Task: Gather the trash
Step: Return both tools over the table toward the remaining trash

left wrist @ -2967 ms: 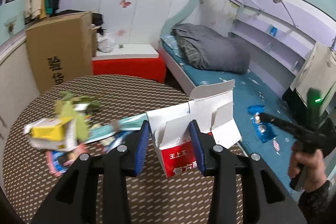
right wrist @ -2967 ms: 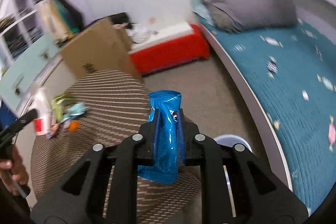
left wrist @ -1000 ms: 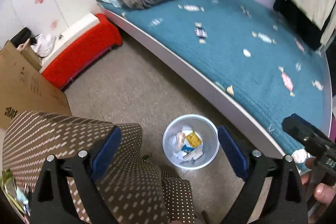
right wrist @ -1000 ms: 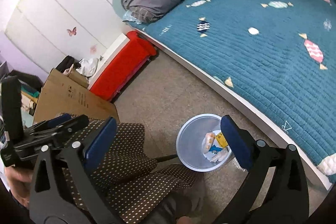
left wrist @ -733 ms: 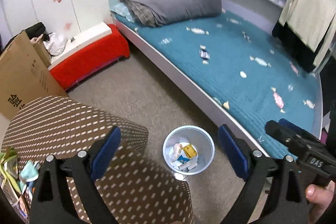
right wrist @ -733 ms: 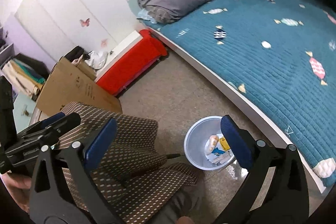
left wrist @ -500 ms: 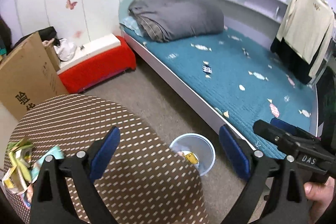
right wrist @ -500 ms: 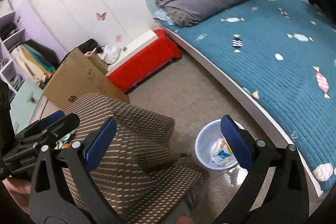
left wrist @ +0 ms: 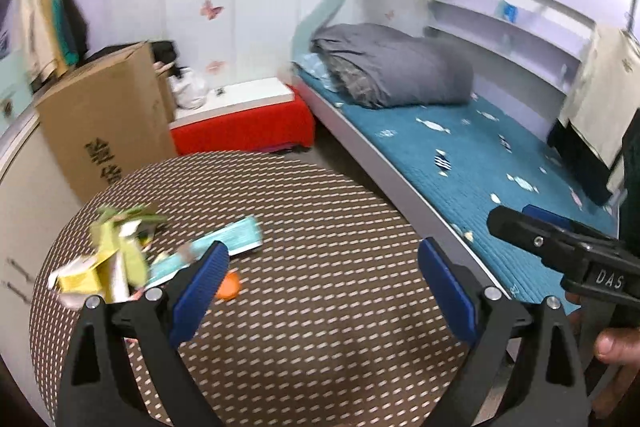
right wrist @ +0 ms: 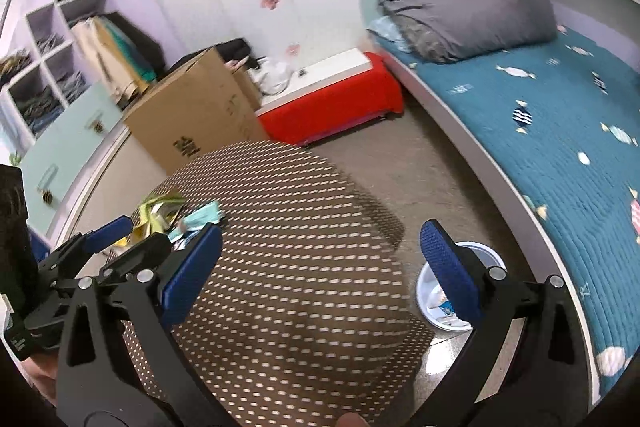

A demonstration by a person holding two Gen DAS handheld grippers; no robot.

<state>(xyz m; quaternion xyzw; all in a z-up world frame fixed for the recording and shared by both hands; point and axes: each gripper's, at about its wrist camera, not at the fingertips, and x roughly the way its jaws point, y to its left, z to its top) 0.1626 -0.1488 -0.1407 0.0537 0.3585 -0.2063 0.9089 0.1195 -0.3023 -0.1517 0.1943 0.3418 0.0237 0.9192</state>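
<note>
Premises: a home bedroom. Evidence: bed (left wrist: 460, 163) with teal quilted cover and folded grey duvet (left wrist: 392, 71); butterfly decals (right wrist: 270, 1) on the wall; open shelving (right wrist: 44, 39) with folded clothes; hanging garments (left wrist: 604, 99); cardboard box (left wrist: 104, 123) beside a round cloth-covered surface (left wrist: 320, 307)

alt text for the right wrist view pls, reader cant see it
The open, empty right gripper hovers over a round brown dotted table. Wrappers lie at its far left edge, a trash bin stands on the floor beside a blue-covered bed.
</note>
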